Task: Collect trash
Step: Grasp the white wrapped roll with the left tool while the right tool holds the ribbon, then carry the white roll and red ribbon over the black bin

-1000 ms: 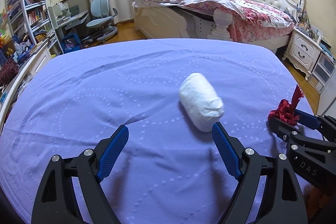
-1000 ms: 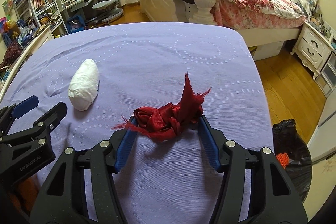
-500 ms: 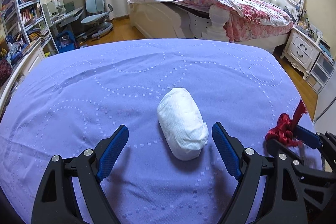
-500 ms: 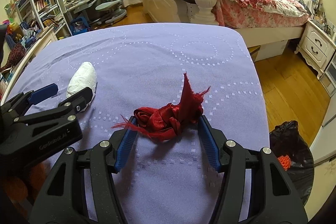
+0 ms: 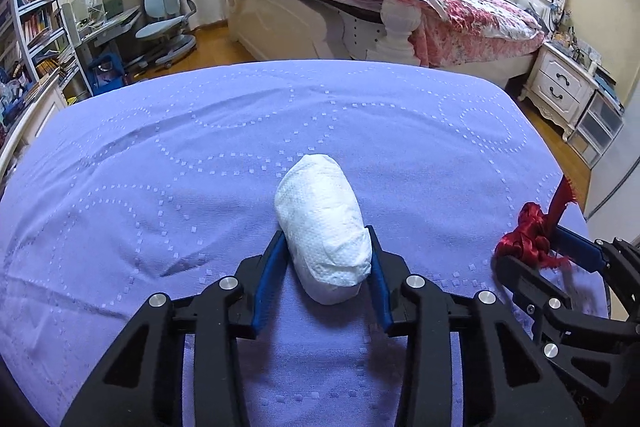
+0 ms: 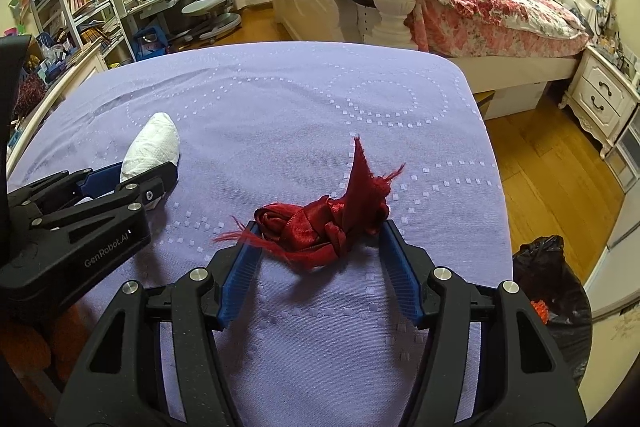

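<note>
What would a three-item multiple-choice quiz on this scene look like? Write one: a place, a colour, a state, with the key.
1. Where does the black trash bag sit?
A. on the purple cover
B. on the floor beside the purple-covered surface
C. on the pink bed

2. What colour is the knotted ribbon scrap?
A. dark red
B. green
C. yellow

3. How do the left tongs stand on the white paper wad?
A. far above it
B. closed against its sides
C. holding the ribbon instead

Key: B, the bag stands on the wooden floor past the cover's edge; A, the satin is deep red between the right tongs; B, the jaws have just been closing and both blue pads meet the wad.
</note>
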### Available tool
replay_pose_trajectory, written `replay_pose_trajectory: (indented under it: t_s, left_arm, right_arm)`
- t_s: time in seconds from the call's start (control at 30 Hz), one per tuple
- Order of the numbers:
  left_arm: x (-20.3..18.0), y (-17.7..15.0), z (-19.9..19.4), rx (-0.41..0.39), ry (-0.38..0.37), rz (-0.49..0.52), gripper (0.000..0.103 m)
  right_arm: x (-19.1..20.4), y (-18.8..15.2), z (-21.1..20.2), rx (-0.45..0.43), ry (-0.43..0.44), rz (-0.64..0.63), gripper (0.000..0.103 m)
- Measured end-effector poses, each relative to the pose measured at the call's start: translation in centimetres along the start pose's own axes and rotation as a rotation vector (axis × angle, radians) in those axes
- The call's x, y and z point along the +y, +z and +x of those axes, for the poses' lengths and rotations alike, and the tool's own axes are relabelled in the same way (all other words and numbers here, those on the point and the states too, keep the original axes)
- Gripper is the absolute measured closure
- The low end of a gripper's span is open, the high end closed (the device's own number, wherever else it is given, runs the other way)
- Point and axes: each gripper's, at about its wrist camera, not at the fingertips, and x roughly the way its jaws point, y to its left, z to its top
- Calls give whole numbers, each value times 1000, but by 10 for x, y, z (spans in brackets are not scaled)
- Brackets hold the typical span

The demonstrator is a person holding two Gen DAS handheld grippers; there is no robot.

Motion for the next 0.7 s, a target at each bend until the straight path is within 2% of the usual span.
replay_pose_trajectory:
  t_s: [0.3,0.7]
  left_arm:
    - [2,-11,-12,-2,-10,-2,64]
    - [1,-35,-33,-9,-15,3,64]
  right_arm:
    - [4,-4,-3,-2,-11,-10,55]
    - [11,-27,-23,-5,-7,-9,61]
